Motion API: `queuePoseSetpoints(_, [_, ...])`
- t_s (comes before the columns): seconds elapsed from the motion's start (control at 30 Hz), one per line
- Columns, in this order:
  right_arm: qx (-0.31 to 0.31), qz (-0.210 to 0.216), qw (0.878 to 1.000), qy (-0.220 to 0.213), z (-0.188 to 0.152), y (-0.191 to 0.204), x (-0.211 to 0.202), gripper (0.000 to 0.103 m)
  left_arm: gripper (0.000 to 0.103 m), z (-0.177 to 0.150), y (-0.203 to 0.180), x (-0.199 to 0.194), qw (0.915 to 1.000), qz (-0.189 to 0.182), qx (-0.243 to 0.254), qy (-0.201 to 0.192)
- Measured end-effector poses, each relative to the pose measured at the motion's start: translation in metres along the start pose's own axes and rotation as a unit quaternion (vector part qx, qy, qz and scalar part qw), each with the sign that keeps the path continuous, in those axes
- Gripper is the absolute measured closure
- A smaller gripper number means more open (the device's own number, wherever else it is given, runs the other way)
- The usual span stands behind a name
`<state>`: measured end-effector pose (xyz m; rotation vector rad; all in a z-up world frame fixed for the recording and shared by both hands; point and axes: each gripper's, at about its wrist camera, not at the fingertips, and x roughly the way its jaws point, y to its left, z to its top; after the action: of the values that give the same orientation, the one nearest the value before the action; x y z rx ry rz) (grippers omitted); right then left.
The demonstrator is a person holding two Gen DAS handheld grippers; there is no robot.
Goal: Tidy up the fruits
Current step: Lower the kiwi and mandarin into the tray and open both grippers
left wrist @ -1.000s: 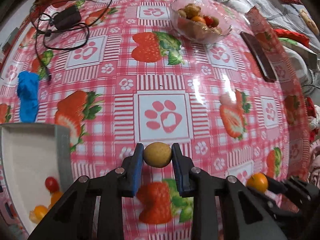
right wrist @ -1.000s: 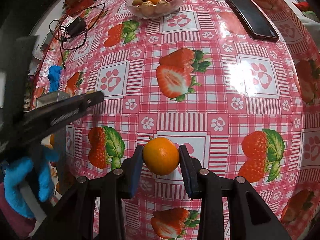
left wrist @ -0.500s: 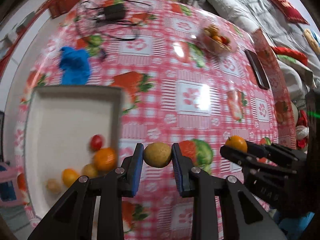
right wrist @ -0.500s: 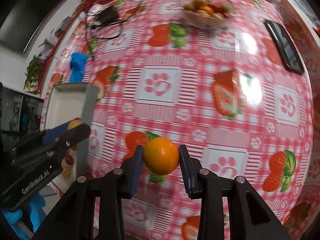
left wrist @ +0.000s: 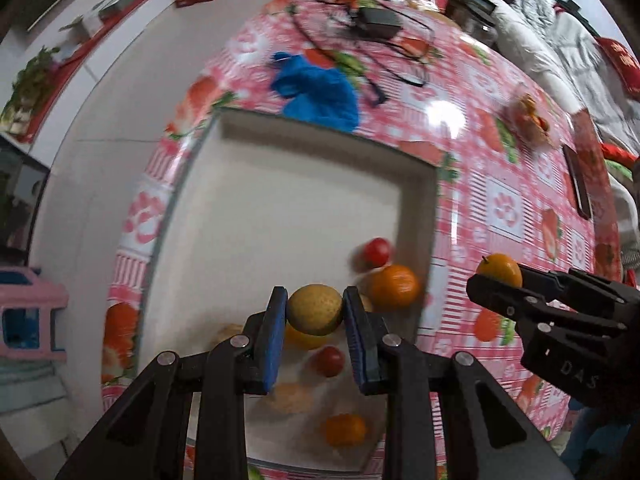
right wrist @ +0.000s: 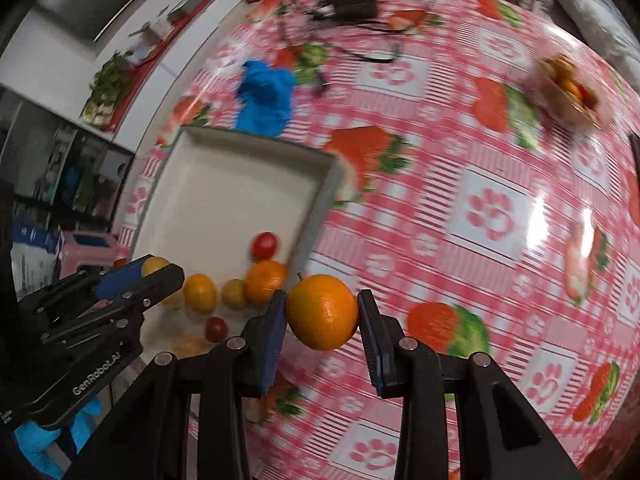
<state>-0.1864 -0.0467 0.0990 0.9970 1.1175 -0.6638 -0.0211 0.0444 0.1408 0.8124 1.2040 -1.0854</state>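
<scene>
My left gripper [left wrist: 315,311] is shut on a small yellow-brown fruit [left wrist: 315,309] and holds it above the near part of the white tray [left wrist: 280,184]. The tray holds several small fruits, among them an orange [left wrist: 394,285] and a red cherry tomato [left wrist: 377,251]. My right gripper [right wrist: 322,316] is shut on an orange [right wrist: 322,317] above the tablecloth, just right of the tray [right wrist: 224,184]. The right gripper also shows in the left wrist view [left wrist: 498,280], and the left gripper in the right wrist view [right wrist: 156,274].
A blue cloth [left wrist: 320,92] lies just beyond the tray. A glass bowl of fruits [right wrist: 572,88] stands far right, a black phone [left wrist: 578,188] beyond it. A charger with cables [left wrist: 376,20] lies at the table's far side. The table's left edge runs beside the tray.
Both grippers have swung left with their fruits. The left one has gone from above the tablecloth to above the tray; the right one has come close to the tray's right wall.
</scene>
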Motion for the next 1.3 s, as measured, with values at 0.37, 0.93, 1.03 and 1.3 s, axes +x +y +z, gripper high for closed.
queuePoseSetpoints(0.37, [-0.045, 0.003, 0.999, 0.021, 0.015, 0.054, 0.031, 0.066, 0.072, -0.004, 0.036, 0.012, 0.9998, 0.004, -0.017, 0.012])
queuePoseSetpoints(0.93, [-0.071, -0.018, 0.996, 0.042, 0.025, 0.080, 0.067, 0.066, 0.072, -0.012, 0.043, 0.033, 0.9992, 0.009, -0.011, 0.037])
queuePoseSetpoints(1.03, [-0.071, -0.019, 0.996, 0.045, 0.025, 0.081, 0.072, 0.066, 0.072, -0.014, 0.043, 0.036, 0.9991, 0.009, -0.011, 0.041])
queuePoseSetpoints(1.3, [-0.085, -0.019, 0.995, 0.046, 0.026, 0.101, 0.082, 0.066, 0.067, -0.014, 0.040, 0.037, 0.9991, 0.008, -0.009, 0.040])
